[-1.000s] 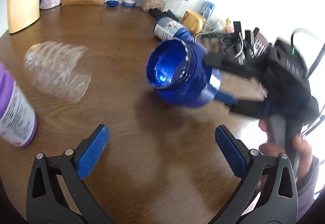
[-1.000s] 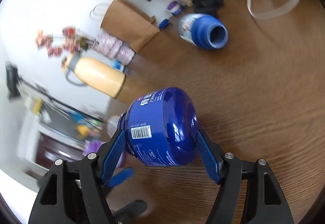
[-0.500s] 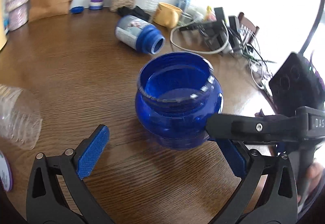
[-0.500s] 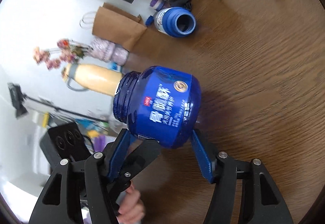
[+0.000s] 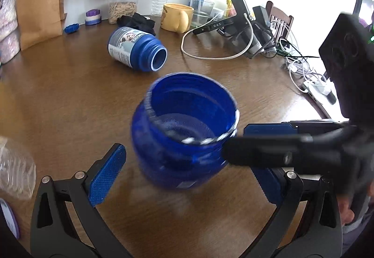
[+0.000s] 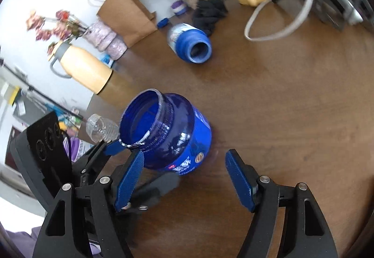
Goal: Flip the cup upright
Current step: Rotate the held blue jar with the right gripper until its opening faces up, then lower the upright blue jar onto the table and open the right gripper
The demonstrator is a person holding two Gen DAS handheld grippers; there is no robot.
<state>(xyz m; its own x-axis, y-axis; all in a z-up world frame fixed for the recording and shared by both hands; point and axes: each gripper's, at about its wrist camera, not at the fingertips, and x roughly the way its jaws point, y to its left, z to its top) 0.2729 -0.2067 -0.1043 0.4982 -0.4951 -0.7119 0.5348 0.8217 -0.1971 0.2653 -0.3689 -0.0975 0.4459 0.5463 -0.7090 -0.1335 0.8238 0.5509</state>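
Blue cup (image 6: 167, 131) mouth-up on table (image 6: 280, 117), just ahead of right gripper (image 6: 184, 184), fingers spread, off it; left gripper (image 5: 187, 178) likewise open.

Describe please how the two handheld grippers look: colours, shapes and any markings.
Both the left gripper and the right gripper have black plastic frames with triangular cut-outs and silver rivets. Their jaws carry flat blue pads with a fine knurled texture. A black camera block with round lenses sits above each. The person's hand shows bare skin and a grey-purple sleeve.
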